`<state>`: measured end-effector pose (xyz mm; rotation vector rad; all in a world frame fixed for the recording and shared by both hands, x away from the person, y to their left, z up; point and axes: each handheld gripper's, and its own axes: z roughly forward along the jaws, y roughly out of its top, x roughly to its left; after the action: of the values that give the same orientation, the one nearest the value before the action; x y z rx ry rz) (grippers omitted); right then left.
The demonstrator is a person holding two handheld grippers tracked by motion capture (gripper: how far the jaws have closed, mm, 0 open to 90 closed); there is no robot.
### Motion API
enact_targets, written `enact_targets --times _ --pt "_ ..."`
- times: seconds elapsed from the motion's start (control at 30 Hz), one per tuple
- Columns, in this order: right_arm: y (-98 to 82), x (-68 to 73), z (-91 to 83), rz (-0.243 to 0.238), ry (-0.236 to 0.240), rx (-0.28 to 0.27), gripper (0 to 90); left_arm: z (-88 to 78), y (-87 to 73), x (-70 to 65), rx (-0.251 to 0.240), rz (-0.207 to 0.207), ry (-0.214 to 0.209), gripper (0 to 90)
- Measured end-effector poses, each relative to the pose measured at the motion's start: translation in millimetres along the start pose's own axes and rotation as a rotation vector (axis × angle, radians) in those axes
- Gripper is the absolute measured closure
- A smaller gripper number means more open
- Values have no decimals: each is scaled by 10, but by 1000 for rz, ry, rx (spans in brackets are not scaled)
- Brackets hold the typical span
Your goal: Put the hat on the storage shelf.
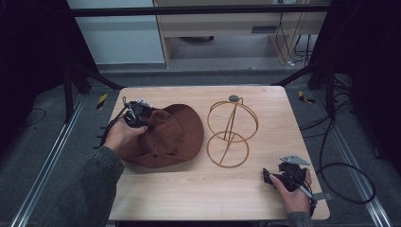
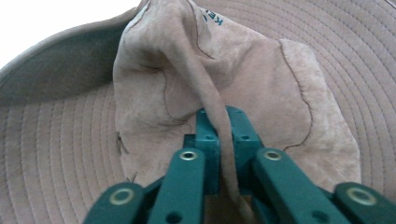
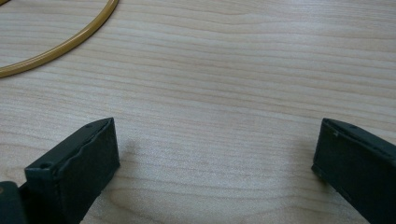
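Here the left gripper [image 2: 219, 140] pinches a fold of the hat [image 1: 175, 137]; the right gripper [image 3: 215, 168] rests wide apart on the tabletop [image 1: 198, 189].

A wire stand [image 1: 231, 134] sits on the table [image 1: 198, 194] at centre-right. Cables [image 1: 343, 156] trail over the floor [image 1: 42, 142] at three o'clock; a cabinet [image 1: 227, 28] stands at twelve.

Tabletop [image 1: 198, 189] left bare along near edge btw. both hands; centre is blocked by wire stand [image 1: 231, 135], w/ hat [image 1: 172, 137] just left.
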<state>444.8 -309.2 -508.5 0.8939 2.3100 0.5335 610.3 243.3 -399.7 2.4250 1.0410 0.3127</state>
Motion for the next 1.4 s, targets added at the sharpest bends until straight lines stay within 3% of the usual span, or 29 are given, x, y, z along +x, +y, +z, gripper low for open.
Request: enact_targets --times 0.47,0.67,0.9,1.4 --pt "-1 -1 1 0 2 -2 4 -168 -77 26 -19 8 2 886" --pt "0 -1 2 1 3 -3 4 -269 -67 15 -19 30 8 886" --pt "1 -2 5 2 4 -5 5 -448 -90 -32 -57 58 14 886" --pt "1 -2 5 2 4 -5 5 -922 -92 -188 -82 144 5 886"
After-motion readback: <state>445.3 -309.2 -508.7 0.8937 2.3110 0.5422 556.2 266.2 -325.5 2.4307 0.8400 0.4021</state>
